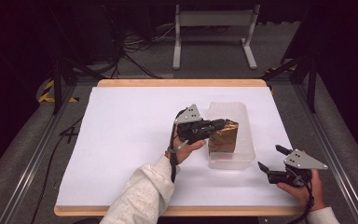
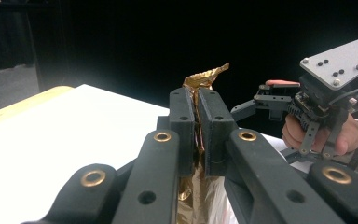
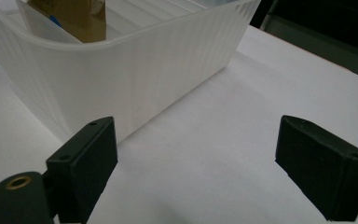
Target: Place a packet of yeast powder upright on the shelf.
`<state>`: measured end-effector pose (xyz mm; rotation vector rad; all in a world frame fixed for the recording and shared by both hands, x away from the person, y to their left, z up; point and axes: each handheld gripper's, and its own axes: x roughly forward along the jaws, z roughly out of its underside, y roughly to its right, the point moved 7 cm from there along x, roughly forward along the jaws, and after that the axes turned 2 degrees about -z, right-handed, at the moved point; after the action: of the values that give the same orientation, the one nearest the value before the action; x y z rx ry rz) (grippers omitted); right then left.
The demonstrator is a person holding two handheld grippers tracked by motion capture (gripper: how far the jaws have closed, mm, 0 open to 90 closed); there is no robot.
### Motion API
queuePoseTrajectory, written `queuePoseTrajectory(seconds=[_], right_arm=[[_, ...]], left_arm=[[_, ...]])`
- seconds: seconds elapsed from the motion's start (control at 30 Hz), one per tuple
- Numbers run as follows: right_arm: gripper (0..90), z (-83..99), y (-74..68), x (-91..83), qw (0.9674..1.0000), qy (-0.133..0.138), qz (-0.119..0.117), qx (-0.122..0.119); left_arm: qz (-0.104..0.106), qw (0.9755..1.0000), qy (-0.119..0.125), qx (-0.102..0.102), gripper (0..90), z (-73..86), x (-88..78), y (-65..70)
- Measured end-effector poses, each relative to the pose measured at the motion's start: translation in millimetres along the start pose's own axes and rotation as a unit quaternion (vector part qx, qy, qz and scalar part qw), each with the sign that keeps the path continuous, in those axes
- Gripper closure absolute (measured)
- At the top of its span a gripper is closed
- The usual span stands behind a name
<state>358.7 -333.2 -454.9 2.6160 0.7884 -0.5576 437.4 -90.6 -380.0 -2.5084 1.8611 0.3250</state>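
**Left gripper clamped on gold foil bag inside plastic bin**

The left gripper reached over the near-left wall of the translucent plastic bin, which sat on the white table cover right of centre. Its jaws were pressed together on the crimped top edge of the gold foil bag; in the left gripper view the foil rose above the closed pads. The bag stood upright in the near half of the bin, its lower part inside the walls.

The right gripper was held near the table's right front corner, just beside the bin and apart from it. Its jaws stood wide apart with nothing between them
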Motion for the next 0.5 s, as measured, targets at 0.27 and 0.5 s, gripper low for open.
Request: queuePoseTrajectory(seconds=[0.27,0.5], right_arm=[[13.3,0.6,0.8,0.3,1.0000,0.000,0.000,0.001],[13.2,0.8,0.6,0.4,1.0000,0.000,-0.001,0.002]], left_arm=[[0.000,1.0000,-0.005,0.005,84.7,-1.0,0.2,2.2],[-0.005,0.9998,-0.012,0.017,84.5,-2.2,0.0,4.2]])
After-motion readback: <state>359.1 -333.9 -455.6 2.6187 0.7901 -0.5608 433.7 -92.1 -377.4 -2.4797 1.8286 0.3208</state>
